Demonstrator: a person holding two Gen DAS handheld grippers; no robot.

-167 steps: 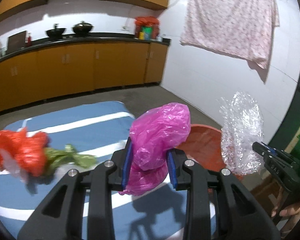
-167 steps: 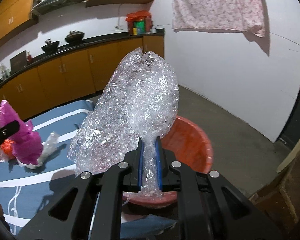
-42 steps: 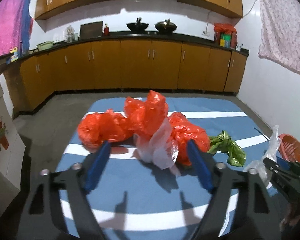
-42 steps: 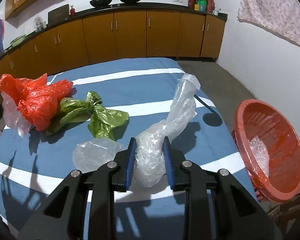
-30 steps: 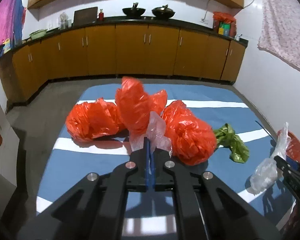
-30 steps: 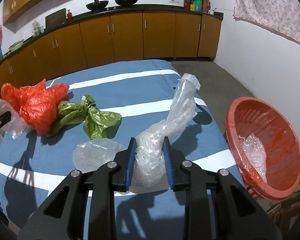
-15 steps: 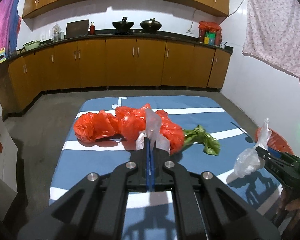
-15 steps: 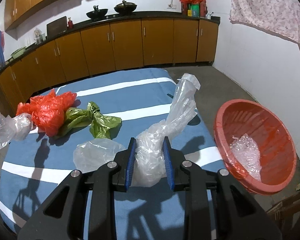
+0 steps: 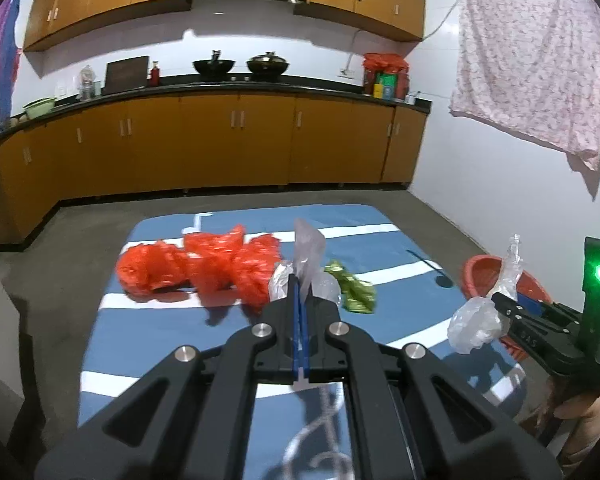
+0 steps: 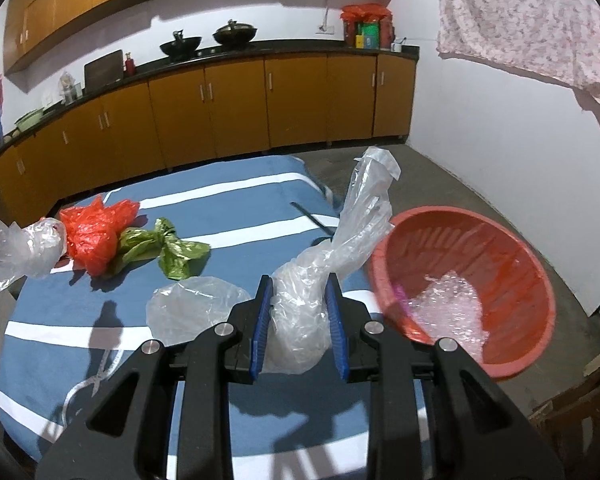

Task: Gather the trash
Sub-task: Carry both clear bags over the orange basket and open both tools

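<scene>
Left wrist view: bare floor lies at left of the striped blue table [image 9: 148, 328]; red bags [image 9: 198, 266] sit mid-frame. The left gripper [image 9: 300, 288], tilted downward, is clamped on a clear bag [image 9: 308, 248]. Right wrist view: the right gripper [image 10: 300, 312] pinches another clear bag [image 10: 332, 256] beside the red basket [image 10: 516, 264] at lower right.

Black tongs [image 10: 299, 322] (silver screws), blue pads [image 10: 260, 326]
</scene>
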